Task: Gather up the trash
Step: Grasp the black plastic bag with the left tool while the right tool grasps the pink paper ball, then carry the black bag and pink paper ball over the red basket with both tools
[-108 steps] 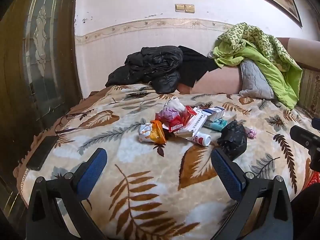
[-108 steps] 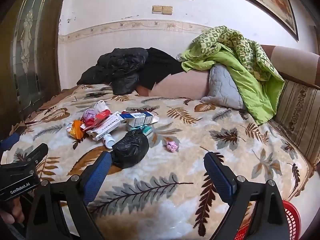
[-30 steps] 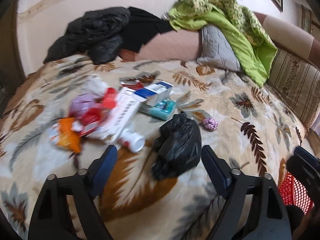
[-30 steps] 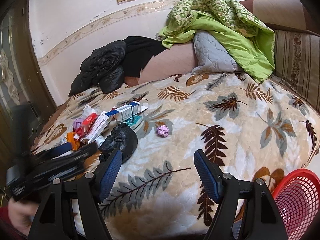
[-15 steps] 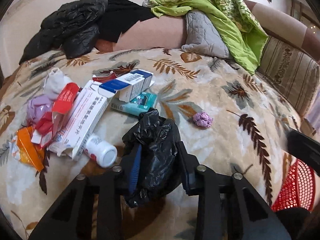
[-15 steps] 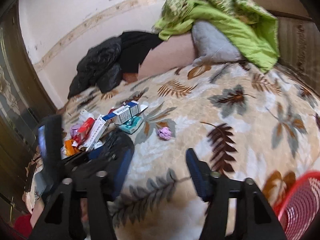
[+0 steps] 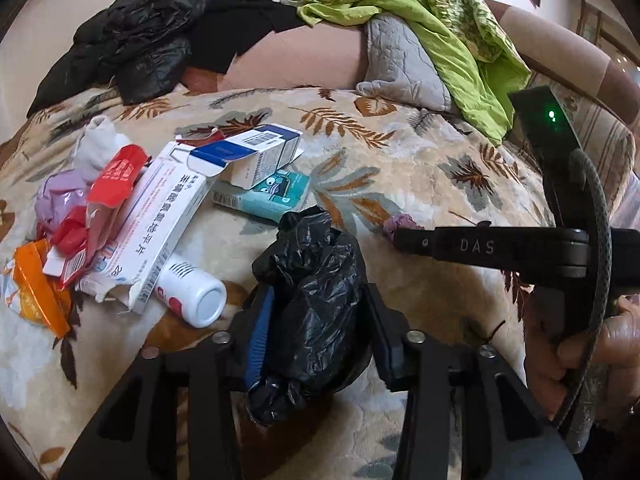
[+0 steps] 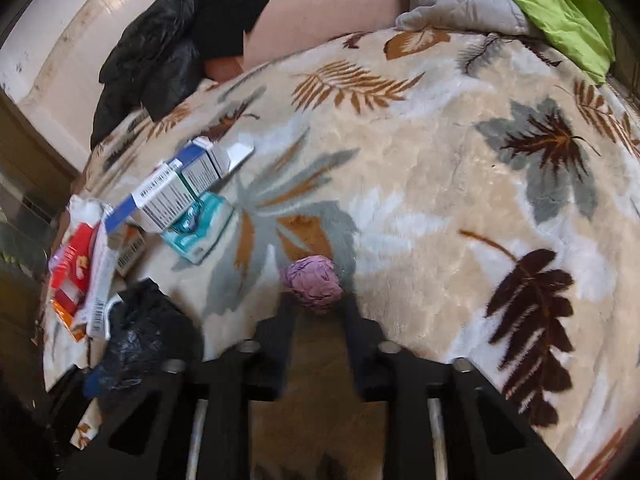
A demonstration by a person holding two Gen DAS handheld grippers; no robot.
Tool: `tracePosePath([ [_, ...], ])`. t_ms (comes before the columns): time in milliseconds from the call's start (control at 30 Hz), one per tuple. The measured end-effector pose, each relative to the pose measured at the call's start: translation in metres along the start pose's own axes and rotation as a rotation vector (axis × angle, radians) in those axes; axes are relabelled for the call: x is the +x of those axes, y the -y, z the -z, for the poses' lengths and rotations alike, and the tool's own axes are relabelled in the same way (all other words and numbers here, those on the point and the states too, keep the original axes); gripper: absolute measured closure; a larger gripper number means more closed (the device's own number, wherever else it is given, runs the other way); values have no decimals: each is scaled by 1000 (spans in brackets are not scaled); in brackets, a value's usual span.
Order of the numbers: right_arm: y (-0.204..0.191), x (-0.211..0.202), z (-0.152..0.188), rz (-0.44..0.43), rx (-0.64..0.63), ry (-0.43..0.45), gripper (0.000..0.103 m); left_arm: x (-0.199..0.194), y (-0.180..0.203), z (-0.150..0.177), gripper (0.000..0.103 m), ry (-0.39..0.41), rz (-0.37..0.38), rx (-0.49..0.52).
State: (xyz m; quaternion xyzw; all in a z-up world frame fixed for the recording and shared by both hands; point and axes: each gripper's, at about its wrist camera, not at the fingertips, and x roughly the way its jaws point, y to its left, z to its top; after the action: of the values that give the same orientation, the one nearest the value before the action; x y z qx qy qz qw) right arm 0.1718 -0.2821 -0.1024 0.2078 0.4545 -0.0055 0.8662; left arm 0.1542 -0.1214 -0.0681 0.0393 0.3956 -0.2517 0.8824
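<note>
Two tools, two bits of trash on the bed

Our left tool (image 7: 316, 320) pinches the black bag (image 7: 312, 304), jaws easing apart; our right tool (image 8: 316, 304), lettered "DAS" (remainder unreadable), is closing around the one pink wad (image 8: 314, 282). Beside them lie three cartons (image 7: 256, 152) and one white bottle (image 7: 192, 294) on the leaf-print blanket (image 8: 440, 200).
</note>
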Motion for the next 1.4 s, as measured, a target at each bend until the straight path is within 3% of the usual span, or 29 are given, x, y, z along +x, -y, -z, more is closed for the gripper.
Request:
tracePosePath([
  [100,-5,-14,2,-1,-32,55,80,-4,2,1,71,20,5,10],
  [433,-22,-86,29,-27,-87,232,80,-38,-1,3,71,104,43,-15],
  [633,-27,-110,49,-66,-72,264,80,-54,-8,6,71,127,34,-39],
  [867,-18,-144,80,-111,-49,290,80,-74,0,14,71,133,90,-44],
  [1133,29,-204,122,-86,-17,310,80,-107,57,20,71,146,234,50],
  [1400,118,-260,160,52,135,342,80,-119,157,20,71,93,431,209],
])
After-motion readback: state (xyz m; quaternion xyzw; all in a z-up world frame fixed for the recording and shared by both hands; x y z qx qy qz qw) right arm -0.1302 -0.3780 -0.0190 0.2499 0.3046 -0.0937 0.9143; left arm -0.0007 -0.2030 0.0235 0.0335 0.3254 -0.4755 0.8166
